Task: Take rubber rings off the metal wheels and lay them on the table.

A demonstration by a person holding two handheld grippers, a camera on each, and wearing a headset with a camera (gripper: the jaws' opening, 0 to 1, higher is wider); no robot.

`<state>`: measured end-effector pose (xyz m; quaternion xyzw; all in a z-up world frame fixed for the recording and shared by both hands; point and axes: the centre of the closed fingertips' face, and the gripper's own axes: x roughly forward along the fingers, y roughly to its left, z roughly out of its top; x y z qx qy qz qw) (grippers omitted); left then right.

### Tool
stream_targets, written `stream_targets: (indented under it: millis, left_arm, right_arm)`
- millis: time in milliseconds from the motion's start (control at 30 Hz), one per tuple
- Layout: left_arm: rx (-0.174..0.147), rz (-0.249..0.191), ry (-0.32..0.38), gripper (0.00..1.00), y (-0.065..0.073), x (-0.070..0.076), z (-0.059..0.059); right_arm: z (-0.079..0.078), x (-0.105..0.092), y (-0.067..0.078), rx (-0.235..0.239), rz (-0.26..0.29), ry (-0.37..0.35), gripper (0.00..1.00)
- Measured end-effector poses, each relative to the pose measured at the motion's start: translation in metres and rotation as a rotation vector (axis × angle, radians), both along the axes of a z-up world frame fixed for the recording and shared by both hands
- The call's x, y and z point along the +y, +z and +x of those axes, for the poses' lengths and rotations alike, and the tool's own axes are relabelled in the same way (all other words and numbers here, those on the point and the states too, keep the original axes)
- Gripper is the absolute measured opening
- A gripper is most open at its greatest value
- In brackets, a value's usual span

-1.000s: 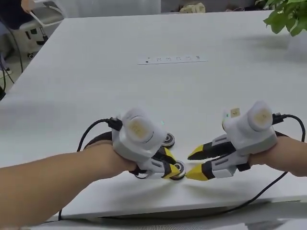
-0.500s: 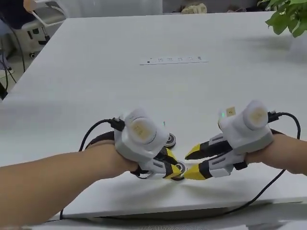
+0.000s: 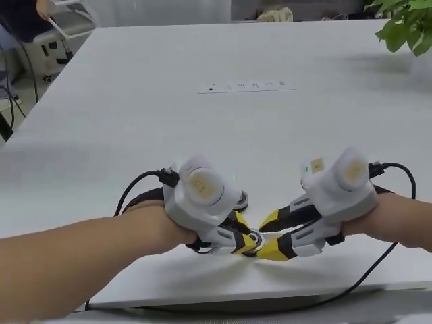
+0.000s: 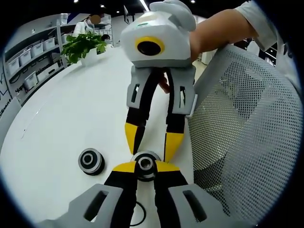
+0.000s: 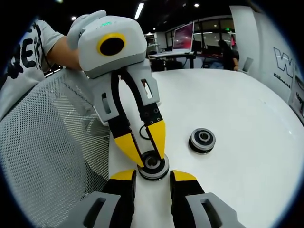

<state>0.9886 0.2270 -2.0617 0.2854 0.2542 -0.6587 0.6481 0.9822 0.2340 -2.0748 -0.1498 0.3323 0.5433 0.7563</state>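
Right at the near edge of the counter [image 3: 202, 135] – got the left gripper [image 3: 244, 240] squeezed narrow on the near wheel [image 3: 253, 237], yellow tips pressed against both sides of it. Facing it, the right gripper [image 3: 263, 237], jaws parted to a middling gap, tips straddling that same wheel. Touching it or just short? Can't tell. Hardly any of that wheel to see from the head view, mostly buried between the four yellow tips.

Just behind, a second wheel [image 3: 238, 200], lying flat and apart from both grippers, half hidden from the head view by the left gripper's white body. Dark band [image 5: 191, 141] round its rim in the right gripper view.

Also a thin black loop [image 4: 135, 216] on the counter under the left gripper, cut off by the jaws – loose ring or cable, no idea.

Farther back, a strip of sockets [image 3: 246, 86], plus a plant [image 3: 405, 27] clipped by the corner.
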Motion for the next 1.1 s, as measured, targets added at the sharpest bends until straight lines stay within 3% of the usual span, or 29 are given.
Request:
stream_targets:
  millis: [1100]
  left_arm:
    - [-0.005,-0.001,0.004,0.07,-0.0006,-0.0003,0.0002]
  right_arm:
    - [-0.0012,-0.0046,-0.0049,0.01,-0.013,-0.01,0.19]
